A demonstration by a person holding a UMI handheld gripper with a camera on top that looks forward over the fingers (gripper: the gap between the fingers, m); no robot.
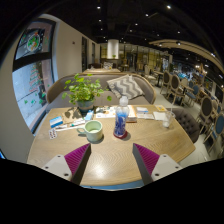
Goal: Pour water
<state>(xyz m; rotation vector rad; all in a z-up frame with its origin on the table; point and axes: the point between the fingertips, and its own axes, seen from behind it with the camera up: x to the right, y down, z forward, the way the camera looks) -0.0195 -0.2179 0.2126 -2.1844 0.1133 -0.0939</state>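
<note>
Gripper view looks along my gripper (110,160) over a round wooden table (110,150) in a café-like room; the two fingers stand wide apart with nothing between them, their magenta pads (76,158) facing a bare stretch of tabletop. I judge this to be the approach, before any grasp; nothing is held and nothing is tipped.

The clear plastic water bottle (122,118) stands upright near the middle of the table, well beyond the fingertips and slightly right of the gap's centre; it has a pale cap and a blue label low down; I cannot tell how full it is. Just left of it sits a light green mug (93,130), upright, handle turned to the left; its inside is hidden from me, so I cannot say whether it holds anything.

Farther left stands a potted plant (84,95), and papers (150,114) lie on the far right of the table; a small white cup (167,124) sits to the right, contents unseen.

Next, I reckon, I must push forward, centre the bottle between the fingers, and close on its body; the mug's nearness means keeping the left finger clear of it.
</note>
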